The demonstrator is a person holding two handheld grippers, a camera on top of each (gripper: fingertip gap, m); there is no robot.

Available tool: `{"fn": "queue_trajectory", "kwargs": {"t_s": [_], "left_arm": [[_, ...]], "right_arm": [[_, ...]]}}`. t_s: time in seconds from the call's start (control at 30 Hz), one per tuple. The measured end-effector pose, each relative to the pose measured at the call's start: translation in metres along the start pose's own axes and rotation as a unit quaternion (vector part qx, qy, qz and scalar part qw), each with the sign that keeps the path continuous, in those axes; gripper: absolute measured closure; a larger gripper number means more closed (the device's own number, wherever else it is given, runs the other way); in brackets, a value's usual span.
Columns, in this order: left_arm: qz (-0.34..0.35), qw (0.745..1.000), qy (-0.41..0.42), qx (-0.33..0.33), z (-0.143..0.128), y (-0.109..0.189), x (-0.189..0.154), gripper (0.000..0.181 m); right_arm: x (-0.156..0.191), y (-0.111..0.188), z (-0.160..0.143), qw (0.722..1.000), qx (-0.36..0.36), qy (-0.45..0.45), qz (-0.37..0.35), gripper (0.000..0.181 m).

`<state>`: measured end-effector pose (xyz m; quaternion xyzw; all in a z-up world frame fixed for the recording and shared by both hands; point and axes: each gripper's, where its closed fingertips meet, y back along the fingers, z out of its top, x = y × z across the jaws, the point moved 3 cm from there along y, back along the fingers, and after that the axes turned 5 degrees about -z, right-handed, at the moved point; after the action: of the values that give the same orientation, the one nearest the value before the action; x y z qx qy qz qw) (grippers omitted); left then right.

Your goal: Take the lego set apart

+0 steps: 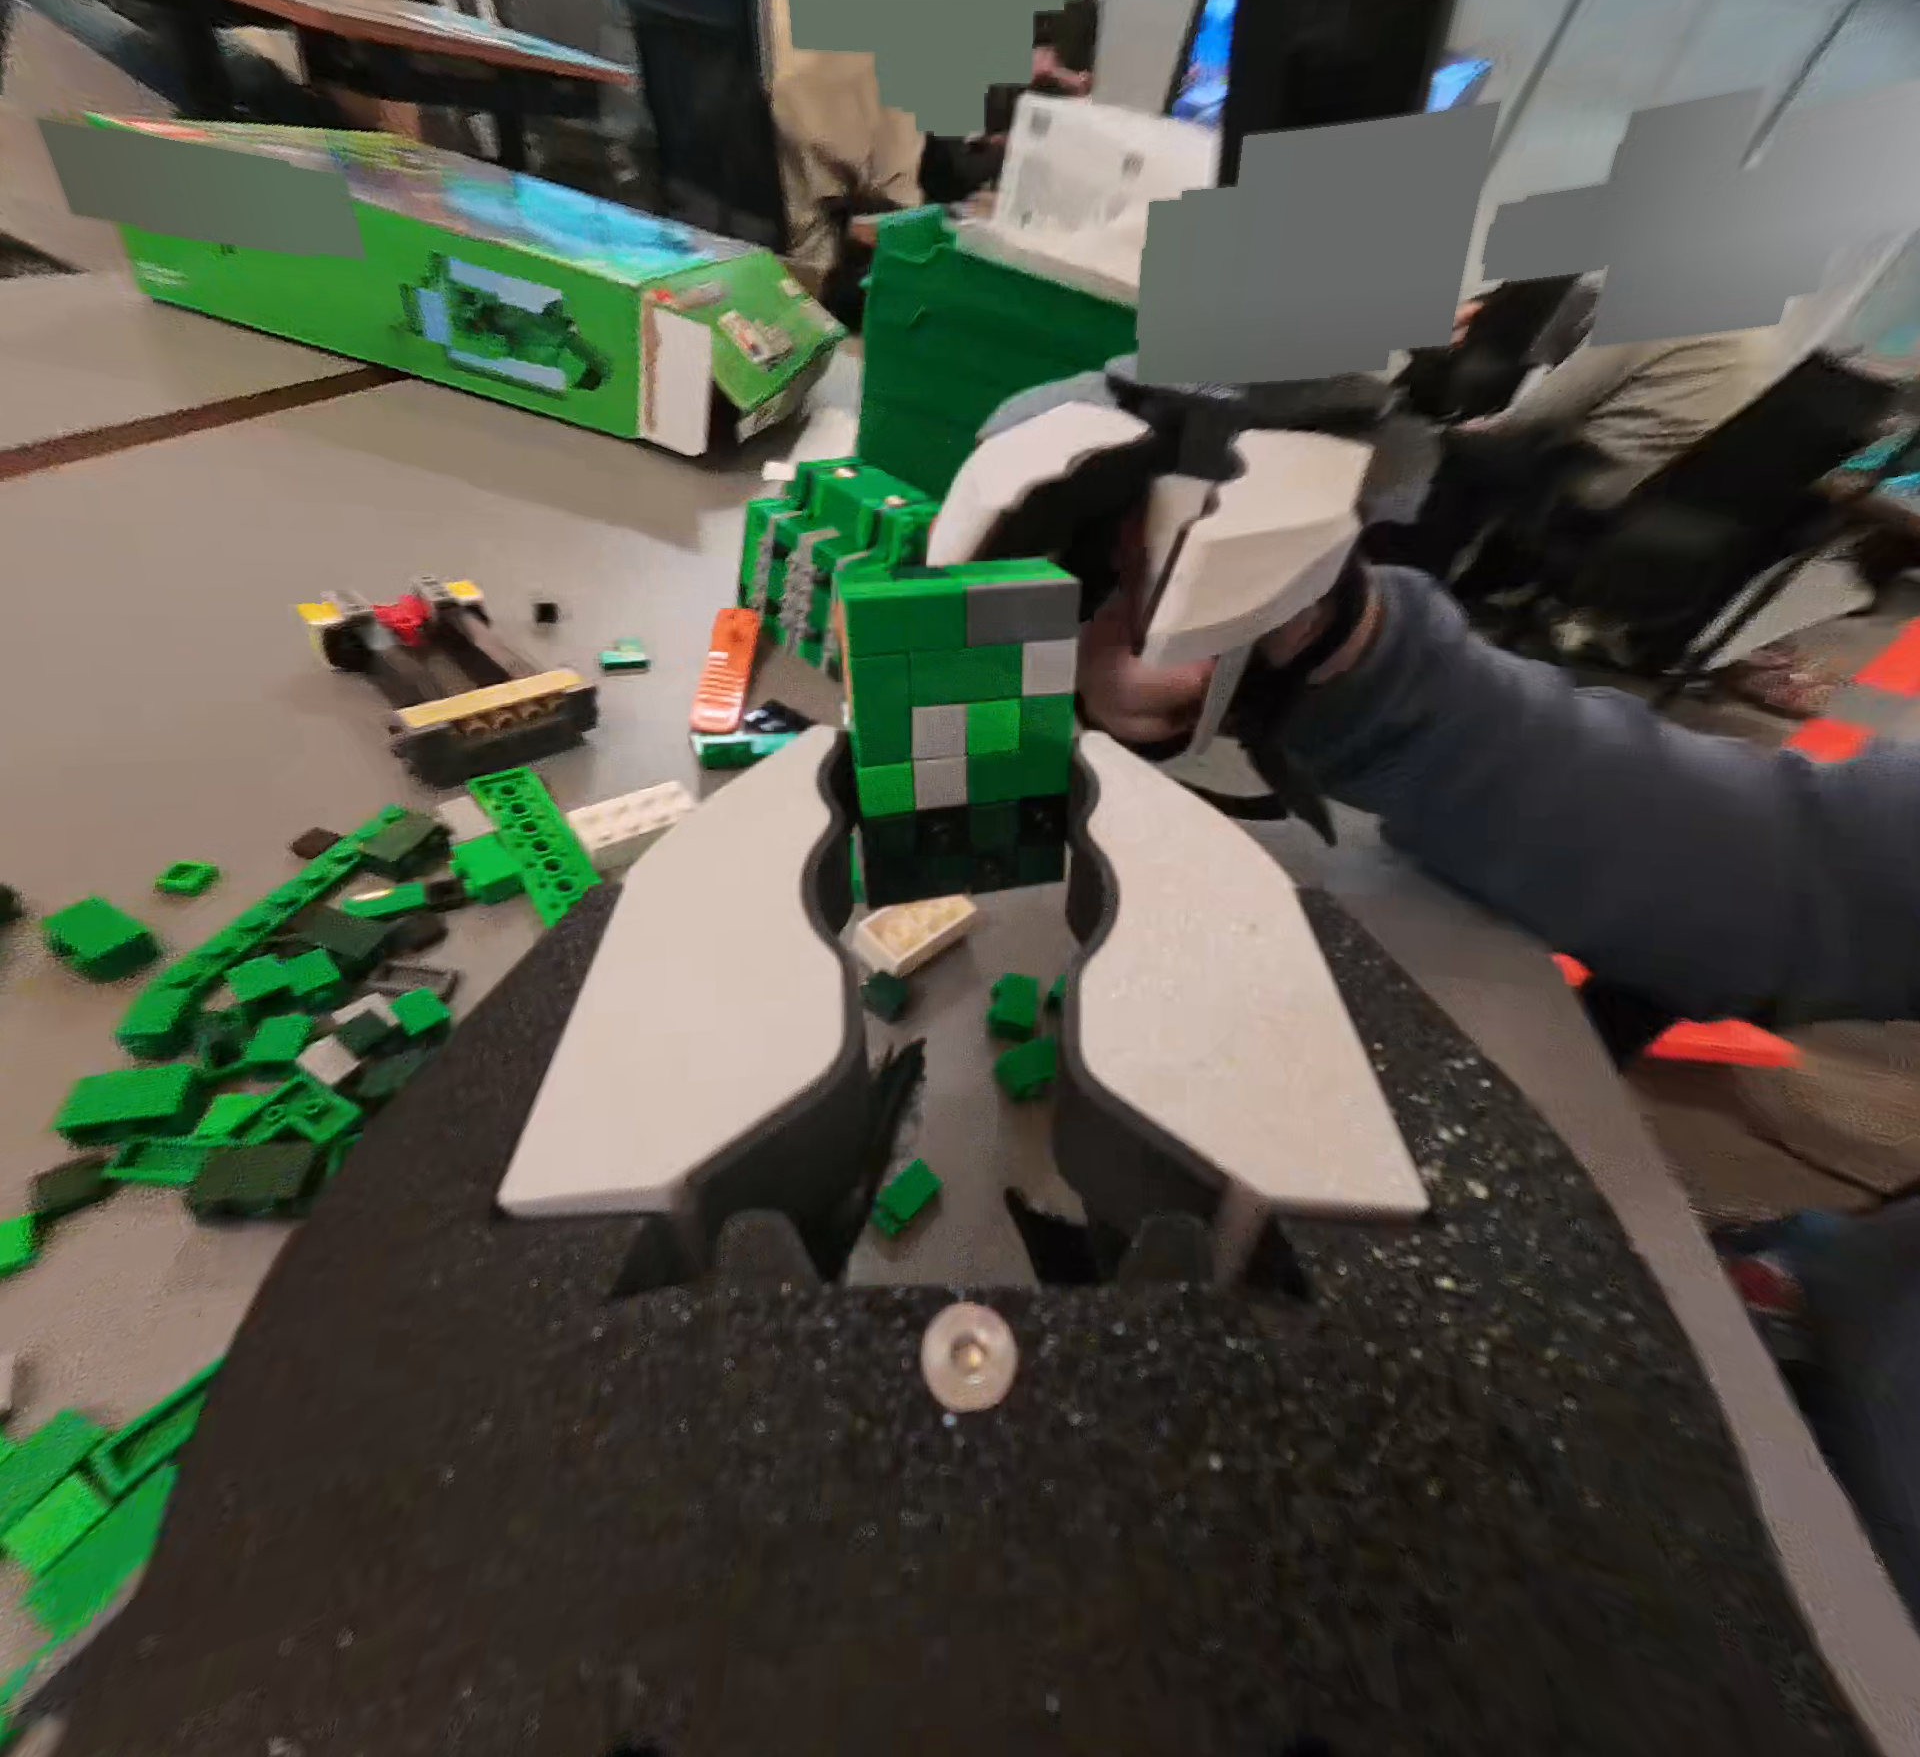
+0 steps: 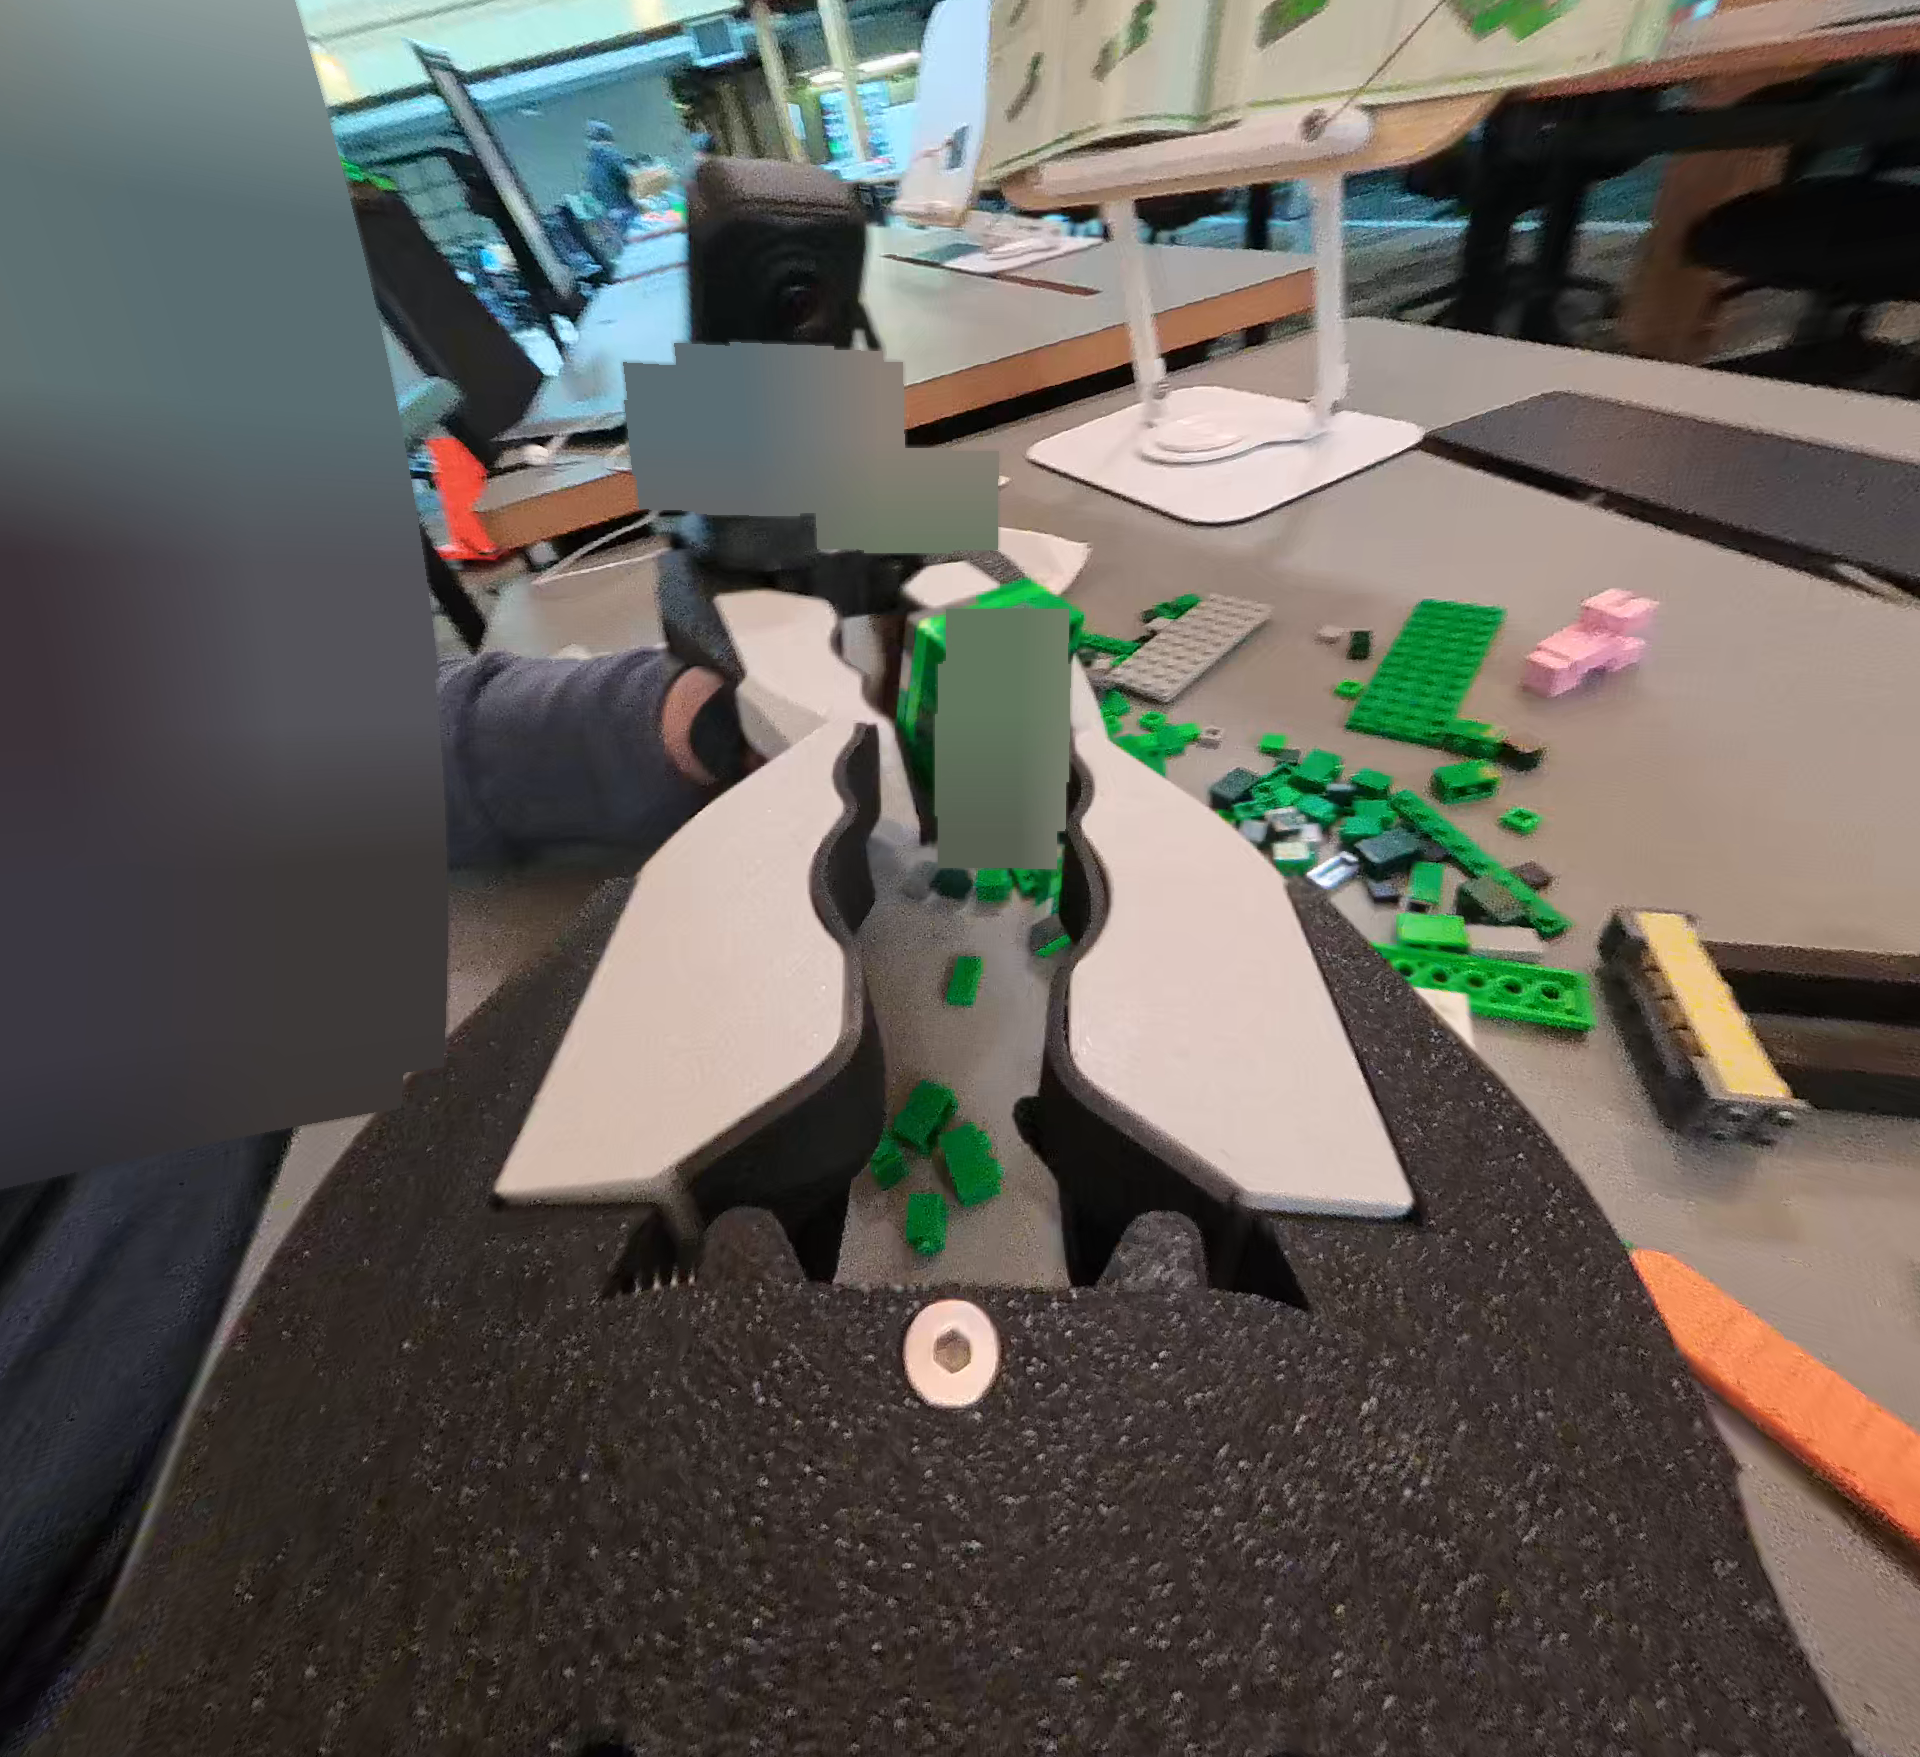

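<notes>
A green lego block [image 1: 956, 668] with grey and dark squares stands upright on the grey table [image 1: 312, 512]. My left gripper [image 1: 956, 772] is shut on its lower part, one finger on each side. My right gripper [image 1: 1132, 564] reaches in from the far right and grips the block's upper back. In the right wrist view the block [image 2: 920, 699] sits between my right gripper's [image 2: 971, 772] fingers, partly under a mosaic patch, with the left gripper [image 2: 873, 627] behind it. A white piece [image 1: 914, 938] lies at the block's foot.
Loose green pieces [image 1: 260, 1011] are scattered on the left. A black and yellow assembly [image 1: 468, 679], an orange separator [image 1: 727, 668], a second green assembly [image 1: 831, 544] and a green box [image 1: 468, 294] lie beyond. A pink figure [image 2: 1590, 658], green plate [image 2: 1423, 668] and booklet stand [image 2: 1226, 450] are nearby. Only a small space, under 4 cm, lies between the two pairs of fingers. The pink figure [image 2: 1590, 658] is about 25 cm from both grippers' fingertips.
</notes>
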<state>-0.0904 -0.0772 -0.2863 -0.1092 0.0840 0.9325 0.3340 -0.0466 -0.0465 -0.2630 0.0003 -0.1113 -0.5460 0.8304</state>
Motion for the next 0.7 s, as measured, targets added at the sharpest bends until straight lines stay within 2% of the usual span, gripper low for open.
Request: {"fn": "queue_trajectory", "kwargs": {"t_s": [0.2, 0.3, 0.53, 0.63, 0.7], "left_arm": [[-0.049, 0.997, -0.051, 0.028, -0.006, -0.001, -0.01, 0.143], [-0.043, 0.995, -0.078, 0.053, -0.015, -0.006, -0.011, 0.144], [0.003, 0.992, -0.091, 0.086, -0.024, -0.009, 0.0, 0.144], [-0.006, 0.99, -0.124, 0.061, -0.018, -0.007, -0.003, 0.144], [-0.066, 0.993, -0.096, 0.026, -0.013, -0.005, -0.014, 0.144]], "right_arm": [[0.004, -0.001, -0.007, 0.999, -0.001, -0.022, 0.037, 0.157], [0.012, -0.005, -0.011, 0.998, 0.01, -0.022, 0.059, 0.16], [0.004, -0.007, -0.02, 0.999, 0.029, 0.004, 0.019, 0.166], [0.009, -0.005, -0.017, 0.998, 0.016, 0.064, 0.009, 0.17], [0.018, -0.002, -0.011, 0.993, -0.009, 0.115, 0.013, 0.169]]}}
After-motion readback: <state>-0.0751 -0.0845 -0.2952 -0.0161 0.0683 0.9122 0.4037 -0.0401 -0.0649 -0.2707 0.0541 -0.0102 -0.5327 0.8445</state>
